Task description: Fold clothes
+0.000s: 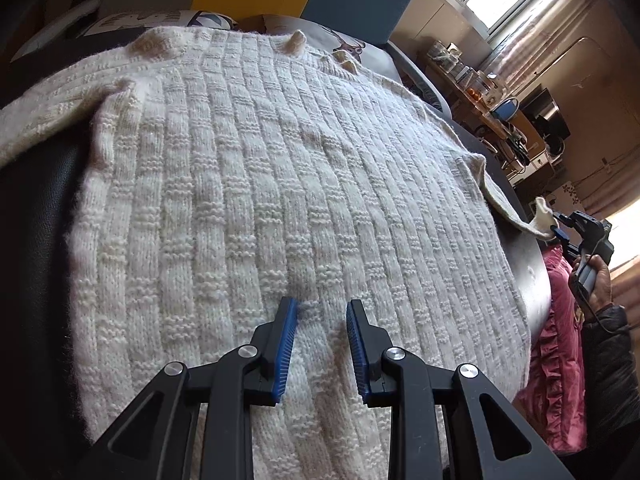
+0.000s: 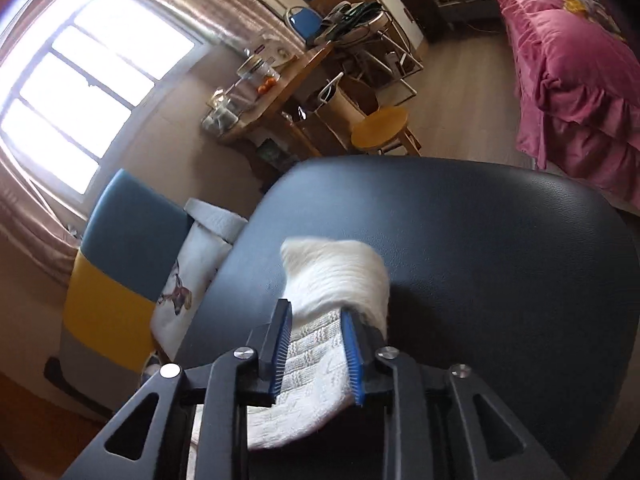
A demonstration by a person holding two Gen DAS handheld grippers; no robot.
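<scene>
Left wrist view: your left claw [image 1: 321,306] spread, hovering over sweater [image 1: 260,180], pinching nothing. Sweater lies flat on dark surface [image 1: 36,200], body facing up. Right wrist view: your right claw [image 2: 316,316] pinching sleeve cuff [image 2: 340,276], lifted off surface at 3 o'clock edge. Step in hand, likely: sleeve fold. Next: carry sleeve toward 9 o'clock across body, keep pinch firm, lay flat.

Cream basket-weave knit sweater [image 1: 280,184], black leather surface [image 2: 480,240], pink ruffled bedspread [image 2: 572,80]

One cream sweater [image 1: 280,184], two claws [image 1: 321,308] [image 2: 316,314], one round stool [image 2: 380,126], one pink bed [image 2: 576,80].
</scene>
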